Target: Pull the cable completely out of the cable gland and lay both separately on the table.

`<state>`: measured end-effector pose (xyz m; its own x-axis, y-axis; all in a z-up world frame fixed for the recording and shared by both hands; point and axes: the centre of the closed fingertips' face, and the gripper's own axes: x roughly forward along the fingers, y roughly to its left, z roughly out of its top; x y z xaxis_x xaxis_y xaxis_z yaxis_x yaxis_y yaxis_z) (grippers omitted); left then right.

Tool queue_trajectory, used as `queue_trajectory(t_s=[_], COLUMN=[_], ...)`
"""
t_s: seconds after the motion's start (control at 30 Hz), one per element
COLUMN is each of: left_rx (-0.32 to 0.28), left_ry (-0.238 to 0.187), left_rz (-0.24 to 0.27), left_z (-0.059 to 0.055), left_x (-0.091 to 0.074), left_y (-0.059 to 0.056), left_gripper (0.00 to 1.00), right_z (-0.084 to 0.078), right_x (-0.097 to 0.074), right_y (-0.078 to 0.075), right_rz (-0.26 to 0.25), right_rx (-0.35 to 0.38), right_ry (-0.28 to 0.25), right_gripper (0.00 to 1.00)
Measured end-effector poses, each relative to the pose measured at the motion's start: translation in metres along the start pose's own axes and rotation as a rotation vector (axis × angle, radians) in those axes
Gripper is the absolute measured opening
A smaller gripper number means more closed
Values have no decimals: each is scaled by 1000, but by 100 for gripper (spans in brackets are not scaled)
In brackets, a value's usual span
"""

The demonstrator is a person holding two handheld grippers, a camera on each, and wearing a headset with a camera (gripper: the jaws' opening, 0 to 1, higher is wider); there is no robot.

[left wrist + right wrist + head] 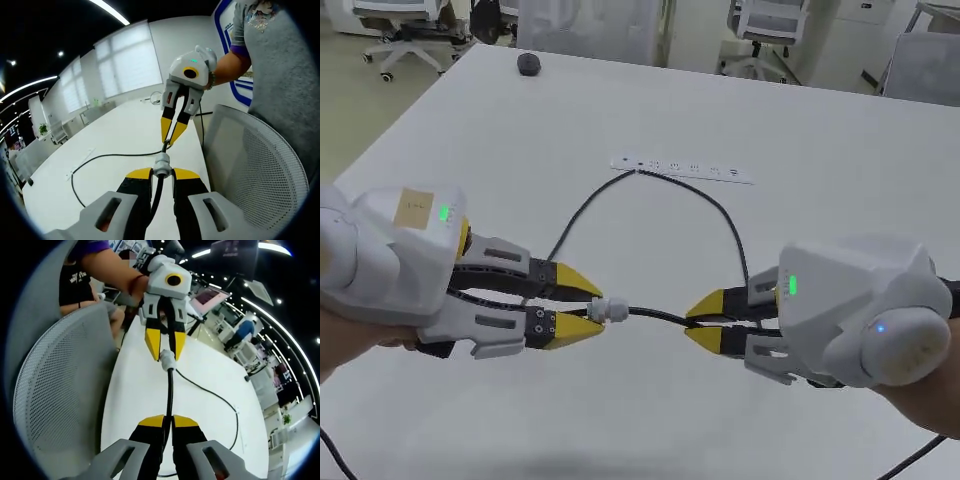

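Observation:
A black cable (655,316) runs through a white cable gland (608,310) held above the white table (770,130). My left gripper (582,307) is shut on the gland (162,165), its yellow jaws pinching the gland's body. My right gripper (703,322) faces it from the right, shut on the cable (169,395) a short way out of the gland (167,360). Between the two grippers the cable is stretched nearly straight. The rest of the cable loops back across the table and curves round toward the left gripper.
A white power strip (682,168) lies mid-table beyond the cable loop. A small dark object (528,64) sits near the far left edge. Office chairs (768,35) stand behind the table. A mesh chair back (260,170) stands close beside the table edge.

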<state>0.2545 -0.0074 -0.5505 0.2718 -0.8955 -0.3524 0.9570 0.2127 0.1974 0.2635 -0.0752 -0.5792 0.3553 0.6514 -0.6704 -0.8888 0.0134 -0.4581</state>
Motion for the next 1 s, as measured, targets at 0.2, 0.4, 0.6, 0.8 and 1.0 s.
queue_trajectory(t_s=[0.2, 0.4, 0.6, 0.8, 1.0], left_rx=[-8, -14, -26, -48, -63], left_ry=[10, 13, 20, 28, 46], left_rz=[3, 7, 4, -4, -4], left_z=[-5, -7, -11, -17, -21], left_x=[-2, -3, -1, 4, 12], left_y=[4, 6, 4, -1, -2], left_gripper=[15, 15, 15, 15, 15], right_z=[-29, -57, -67, -74, -82], right_x=[6, 16, 25, 30, 32], right_y=[-1, -1, 3, 6, 7], right_rz=[17, 38, 72, 85, 93], right_rx=[35, 49, 88, 99, 128], right_ry=[42, 98, 100, 105, 115], right_gripper=[0, 0, 0, 0, 0])
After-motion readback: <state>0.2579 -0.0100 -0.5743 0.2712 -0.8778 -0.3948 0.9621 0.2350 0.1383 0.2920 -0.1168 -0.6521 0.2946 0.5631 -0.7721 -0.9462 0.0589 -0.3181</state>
